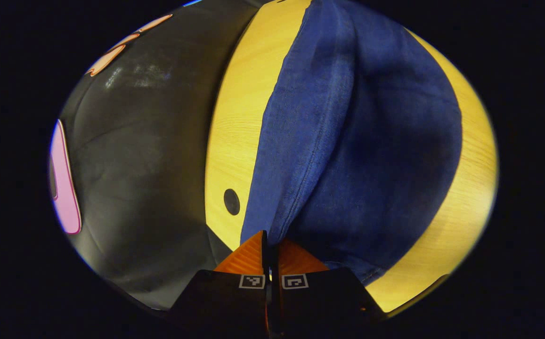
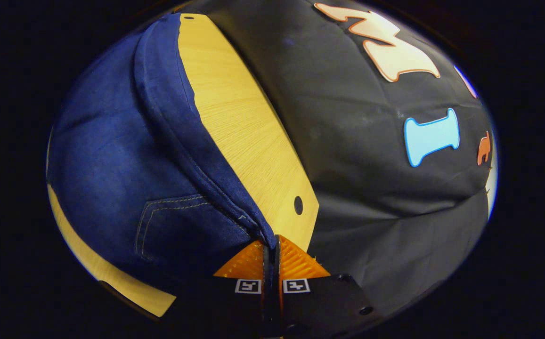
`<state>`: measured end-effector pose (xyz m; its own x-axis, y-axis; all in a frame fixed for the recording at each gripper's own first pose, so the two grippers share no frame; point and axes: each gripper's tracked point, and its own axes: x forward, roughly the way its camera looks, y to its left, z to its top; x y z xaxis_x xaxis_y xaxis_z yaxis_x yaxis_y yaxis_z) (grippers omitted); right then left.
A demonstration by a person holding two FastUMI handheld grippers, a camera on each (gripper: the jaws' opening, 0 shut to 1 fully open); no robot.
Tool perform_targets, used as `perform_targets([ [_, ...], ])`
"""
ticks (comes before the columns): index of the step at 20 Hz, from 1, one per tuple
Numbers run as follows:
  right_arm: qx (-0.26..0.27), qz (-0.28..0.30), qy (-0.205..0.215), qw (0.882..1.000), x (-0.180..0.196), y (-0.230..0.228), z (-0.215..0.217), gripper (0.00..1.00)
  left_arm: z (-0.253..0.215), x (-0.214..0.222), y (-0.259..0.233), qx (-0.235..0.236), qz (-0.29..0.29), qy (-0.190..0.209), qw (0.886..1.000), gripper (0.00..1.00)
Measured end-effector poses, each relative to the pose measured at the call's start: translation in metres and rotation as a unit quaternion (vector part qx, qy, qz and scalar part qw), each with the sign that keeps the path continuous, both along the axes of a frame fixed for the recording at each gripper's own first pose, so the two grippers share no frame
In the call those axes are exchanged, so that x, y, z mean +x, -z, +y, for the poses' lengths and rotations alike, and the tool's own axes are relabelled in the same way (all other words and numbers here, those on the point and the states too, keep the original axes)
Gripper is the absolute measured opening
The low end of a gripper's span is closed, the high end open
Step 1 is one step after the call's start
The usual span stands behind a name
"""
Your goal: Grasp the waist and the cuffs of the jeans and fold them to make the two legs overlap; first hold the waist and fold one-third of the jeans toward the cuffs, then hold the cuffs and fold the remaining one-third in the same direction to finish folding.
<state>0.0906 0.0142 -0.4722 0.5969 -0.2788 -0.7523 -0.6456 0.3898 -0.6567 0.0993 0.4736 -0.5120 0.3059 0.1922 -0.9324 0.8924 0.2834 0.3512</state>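
Dark blue jeans (image 1: 347,141) lie lengthwise on a light wooden table (image 1: 234,122), one leg raised in a ridge along its seam. My left gripper (image 1: 271,234) is shut on the near end of that ridge of denim. In the right gripper view the jeans (image 2: 112,155) show a back pocket with pale stitching (image 2: 168,221) near the fingers. My right gripper (image 2: 271,241) is shut on the jeans' edge beside that pocket, at the waist end. The cloth lifts up from the table toward both grippers.
The wooden table (image 2: 244,132) has a small round hole (image 1: 231,201) near its edge, also seen as a hole (image 2: 298,205) close to my right gripper. Beyond the table edge hangs the black booth wall (image 1: 145,155).
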Motion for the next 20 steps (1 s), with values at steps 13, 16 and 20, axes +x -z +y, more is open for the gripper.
perform_targets([
  [13, 0.151, -0.149, 0.23, 0.95, 0.011, -0.083, -0.041, 1.0, -0.002, 0.032, -0.026, -0.148, -0.171, -0.254, 0.94, 0.8],
  [16, 0.254, -0.143, 0.31, 0.905, -0.019, -0.093, -0.039, 0.99, -0.012, 0.051, -0.049, -0.2, -0.238, -0.32, 0.895, 0.93],
  [20, 0.376, -0.114, 0.407, 0.825, -0.06, -0.098, -0.033, 0.99, -0.043, 0.07, -0.098, -0.29, -0.299, -0.369, 0.831, 0.93],
])
